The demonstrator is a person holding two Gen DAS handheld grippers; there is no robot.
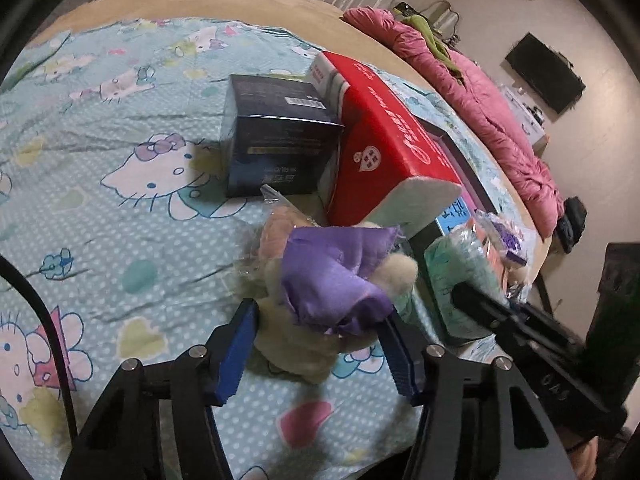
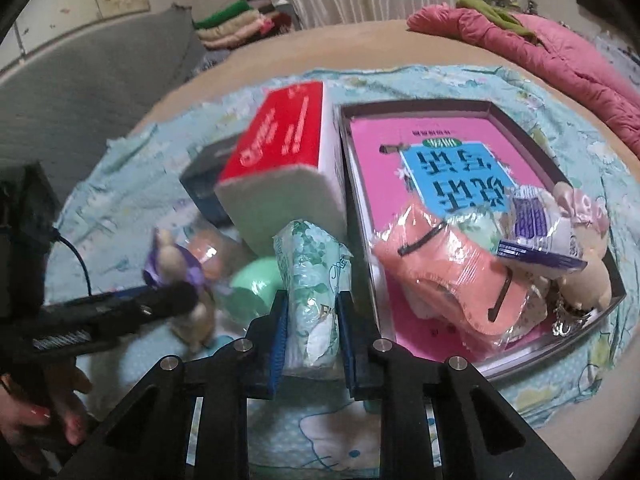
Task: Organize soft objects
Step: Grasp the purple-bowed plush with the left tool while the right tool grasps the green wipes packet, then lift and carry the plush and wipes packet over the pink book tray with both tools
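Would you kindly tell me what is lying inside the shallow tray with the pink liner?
Inside the tray, on its pink printed liner, lie a bagged orange soft item, a purple knitted item on card and a beige plush. Anything beneath that pile is covered.

A bed (image 1: 280, 4) with a tan cover carried a pale blue cartoon-cat sheet (image 1: 100, 220), on which lay a dark box (image 1: 276, 136), a red tissue pack (image 1: 384, 148) leaning against it, and a shallow tray (image 2: 420, 110) just beside the pack. A plush toy (image 1: 320, 300), a green ball (image 2: 252, 284) and a floral tissue packet (image 2: 312, 292) sat near the sheet's front edge. A pink quilt (image 1: 472, 96) lay along the bed's far side.
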